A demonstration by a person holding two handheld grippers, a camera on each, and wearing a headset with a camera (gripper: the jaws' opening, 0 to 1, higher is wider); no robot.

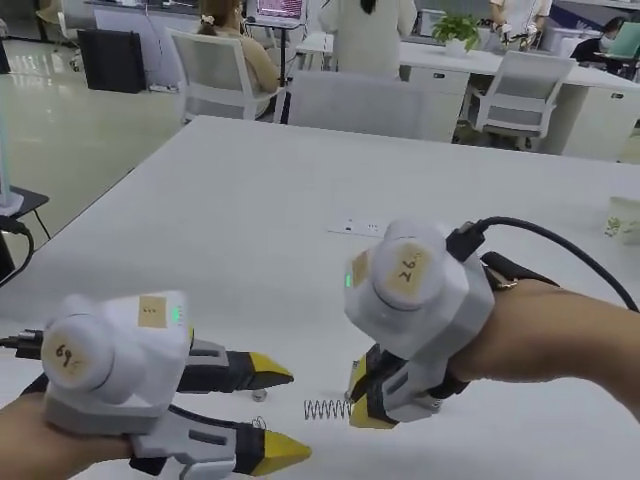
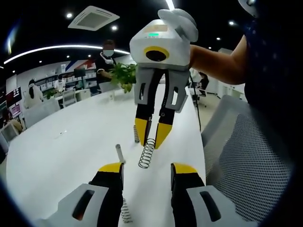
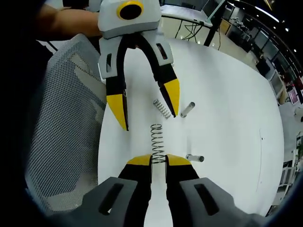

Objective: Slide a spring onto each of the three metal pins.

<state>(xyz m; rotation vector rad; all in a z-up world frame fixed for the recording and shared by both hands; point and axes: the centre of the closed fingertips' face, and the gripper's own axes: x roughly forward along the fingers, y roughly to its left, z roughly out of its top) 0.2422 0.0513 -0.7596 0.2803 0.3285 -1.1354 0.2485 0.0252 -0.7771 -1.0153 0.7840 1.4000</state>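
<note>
While the right gripper (image 3: 158, 160) is clenched on the near end of a coil spring (image 3: 157, 136), the rest of that spring reaches out over the white tabletop (image 3: 227, 94). Just to its right is a short metal pin (image 3: 195, 158) (upright or lying, I cannot tell). Farther on, a second spring (image 3: 162, 108) lies loose beside another pin (image 3: 187, 109). Beyond these, the left gripper (image 3: 149, 118) faces back, its jaws spread wide and holding nothing.
</note>
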